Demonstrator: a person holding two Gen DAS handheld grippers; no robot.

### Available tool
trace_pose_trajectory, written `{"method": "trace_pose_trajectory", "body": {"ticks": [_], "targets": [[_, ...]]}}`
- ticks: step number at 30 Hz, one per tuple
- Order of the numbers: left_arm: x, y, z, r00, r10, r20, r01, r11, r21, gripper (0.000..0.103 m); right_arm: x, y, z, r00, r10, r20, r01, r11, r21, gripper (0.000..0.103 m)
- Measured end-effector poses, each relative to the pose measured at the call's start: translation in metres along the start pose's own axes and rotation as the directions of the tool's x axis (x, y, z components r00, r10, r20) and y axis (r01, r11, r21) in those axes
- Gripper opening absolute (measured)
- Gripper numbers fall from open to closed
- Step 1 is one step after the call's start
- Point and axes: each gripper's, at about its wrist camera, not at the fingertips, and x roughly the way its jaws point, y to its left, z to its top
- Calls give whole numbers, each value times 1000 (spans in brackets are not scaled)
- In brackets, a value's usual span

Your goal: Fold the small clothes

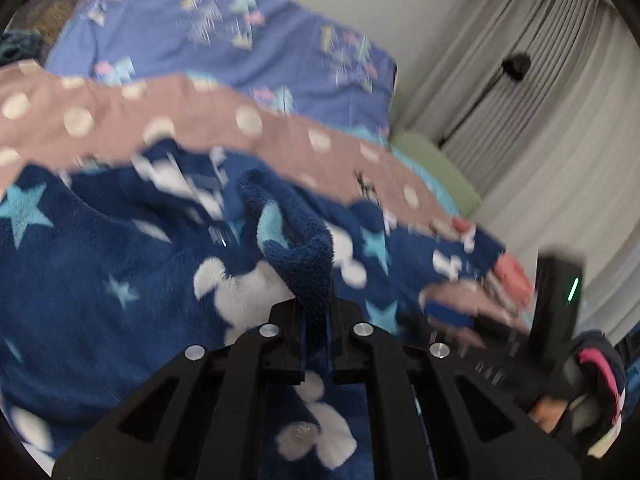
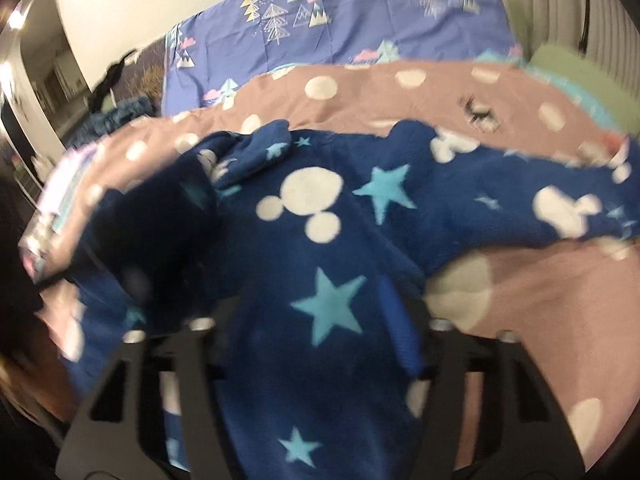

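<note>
On the dotted cover (image 1: 248,128), one fleece garment (image 1: 100,260): left tool (image 1: 316,320) pinches it, right tool (image 2: 316,332) half-open around it.

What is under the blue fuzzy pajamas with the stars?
The blue pajamas lie on a pinkish-brown blanket with white dots, which shows around them. Whatever is right beneath the pajamas is covered and cannot be seen.

L gripper pinching, R gripper half open

L gripper (image 1: 316,332): jaws nearly shut on a fold of blue fleece garment (image 1: 296,264) rising just ahead of the tips. R gripper (image 2: 316,344): jaws apart, same fleece draped between and over them; blur, can't tell if pads press.
</note>
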Motion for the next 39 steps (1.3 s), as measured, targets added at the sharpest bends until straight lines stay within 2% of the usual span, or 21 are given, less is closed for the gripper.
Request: {"method": "trace_pose_trajectory", "body": {"ticks": [4, 6, 8, 10, 13, 15, 16, 18, 19, 22, 23, 24, 25, 26, 29, 31, 32, 33, 37, 38, 39], "targets": [[22, 2, -22, 997, 1, -78, -1, 1000, 0, 6, 24, -1, 24, 981, 182, -73, -176, 981, 82, 50], [31, 7, -19, 996, 15, -84, -14, 1000, 21, 7, 35, 6, 33, 970, 221, -96, -213, 973, 92, 62], [34, 3, -18, 996, 28, -85, -25, 999, 35, 7, 48, 15, 43, 950, 281, -140, -267, 957, 110, 75], [36, 1, -19, 995, 36, -92, -32, 999, 43, 7, 62, 22, 50, 927, 326, -186, -302, 942, 149, 77], [43, -5, -18, 993, 55, -105, -48, 997, 65, 7, 84, 31, 59, 903, 350, -250, -308, 932, 192, 78], [47, -9, -18, 991, 70, -110, -62, 995, 74, 7, 96, 40, 59, 913, 284, -291, -243, 955, 169, 12], [48, -12, -16, 992, 73, -106, -65, 995, 77, 7, 98, 44, 60, 920, 246, -306, -210, 967, 147, 10], [45, -21, -7, 995, 69, -75, -63, 995, 78, 7, 82, 46, 69, 941, 255, -223, -232, 965, 122, 10], [42, -26, -2, 997, 60, -51, -55, 995, 79, 7, 63, 47, 78, 953, 263, -152, -254, 964, 78, 10], [34, -46, 18, 1000, 5, 25, -7, 995, 96, 8, 28, 33, 97, 965, 262, -31, -261, 965, 26, 11], [35, -50, 21, 999, -7, 39, 3, 995, 99, 18, 25, 24, 103, 973, 229, -16, -229, 973, 9, 11], [38, -53, 25, 999, -13, 40, 9, 995, 94, 27, 29, 16, 105, 981, 195, -22, -195, 981, -1, 12], [40, -53, 24, 999, -11, 35, 8, 997, 81, 40, 37, 7, 105, 985, 166, -40, -166, 986, -1, 13], [42, -52, 21, 1000, -5, 30, 4, 998, 64, 44, 51, -7, 101, 986, 145, -76, -145, 989, 16, 15], [42, -41, 8, 999, 39, -15, -38, 997, 72, 46, 76, -41, 81, 983, 118, -139, -106, 990, 96, 18], [31, -22, -2, 995, 94, -19, -93, 993, 76, 49, 74, -50, 72, 977, 178, -121, -160, 976, 149, 26], [22, -11, -4, 992, 127, -15, -125, 990, 68, 50, 70, -54, 67, 969, 222, -108, -203, 965, 164, 39], [13, 0, -6, 987, 158, -7, -157, 986, 57, 50, 67, -54, 67, 966, 237, -99, -220, 962, 162, 44], [-34, 57, -7, 948, 315, 49, -315, 949, -15, 50, 49, -39, 59, 970, 230, -73, -224, 971, 85, 46], [-44, 68, -10, 935, 350, 56, -348, 937, -32, 50, 44, -33, 55, 968, 242, -64, -238, 969, 60, 39], [-54, 84, -10, 909, 411, 70, -408, 911, -55, 50, 41, -27, 50, 965, 257, -57, -255, 966, 35, 22]]}}
